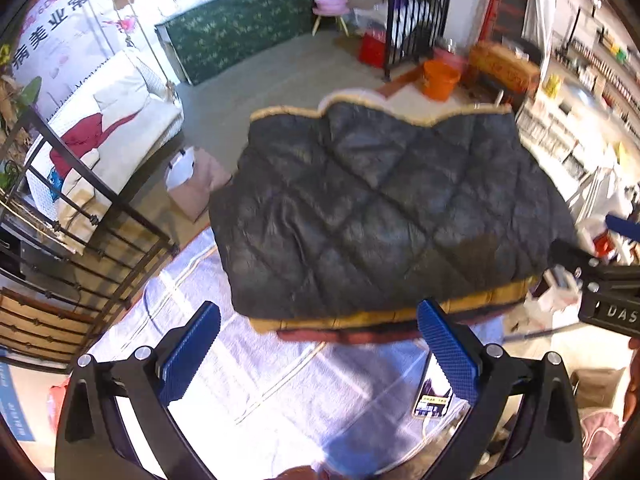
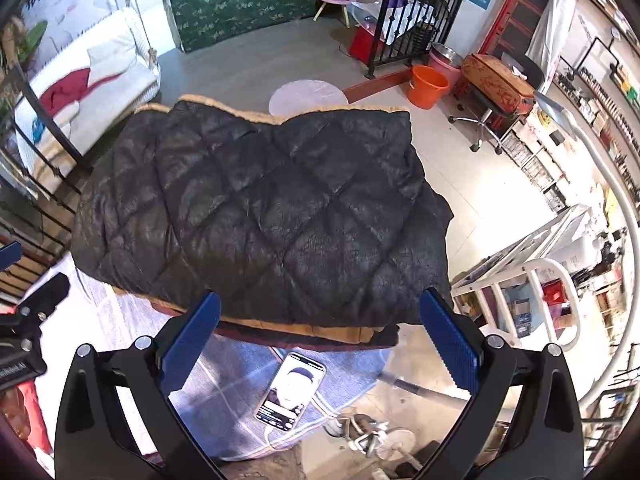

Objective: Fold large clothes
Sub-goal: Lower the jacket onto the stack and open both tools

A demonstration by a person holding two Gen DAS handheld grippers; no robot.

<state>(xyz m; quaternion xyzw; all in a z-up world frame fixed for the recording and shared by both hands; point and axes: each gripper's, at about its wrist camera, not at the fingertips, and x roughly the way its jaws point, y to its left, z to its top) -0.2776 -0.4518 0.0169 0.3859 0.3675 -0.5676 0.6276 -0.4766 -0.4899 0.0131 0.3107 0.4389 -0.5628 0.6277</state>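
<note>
Folded black quilted jacket (image 1: 372, 216) laid on cloth-covered worktop (image 1: 256, 376), phone (image 2: 291, 393) beside it, left hand-held gripper (image 1: 318, 354) and right hand-held gripper (image 2: 320, 350) both spread apart, nothing gripped.

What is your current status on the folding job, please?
Both tongs, left and right, open, empty. Quilted jacket folded on table. Phone near its front edge.

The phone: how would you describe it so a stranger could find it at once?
Start at the big black quilted coat folded on the pale blue cloth. Just in front of the coat's tan hem, the phone lies flat on that cloth. It is the only thing with a lit screen, and a white cable runs from its near end.
</note>
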